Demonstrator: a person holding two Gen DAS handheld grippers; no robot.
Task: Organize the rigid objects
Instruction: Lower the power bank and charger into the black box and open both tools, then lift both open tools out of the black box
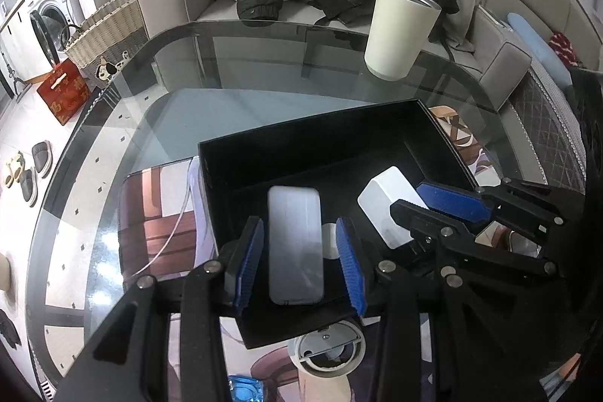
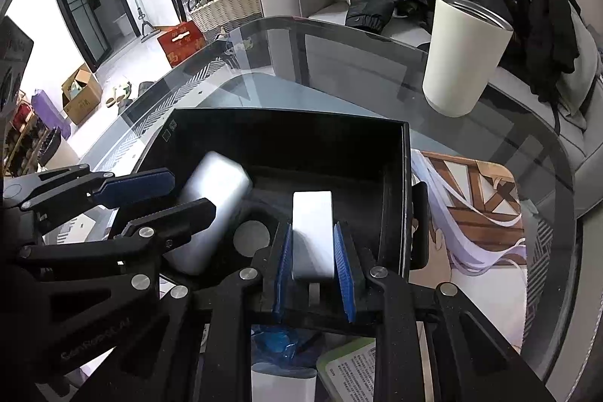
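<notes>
My left gripper (image 1: 299, 262), lower center: blue pads either side of grey slab (image 1: 295, 245), visible gaps both sides, not clamped. Slab sits in black box (image 1: 301, 145) w/ white block (image 1: 392, 209) at center right. Right gripper (image 1: 433, 204) straddles that block. Cream cup (image 1: 399, 30) upper right on glass table (image 1: 245, 70).

The red cardboard box (image 2: 181, 42) on the floor has gold signs, too blurred to read. The white printed card (image 2: 352, 370) has tiny words, too small to read.

left wrist: close, looking down | right wrist: same | shared: black box (image 1: 301, 153) (image 2: 286, 138)
</notes>
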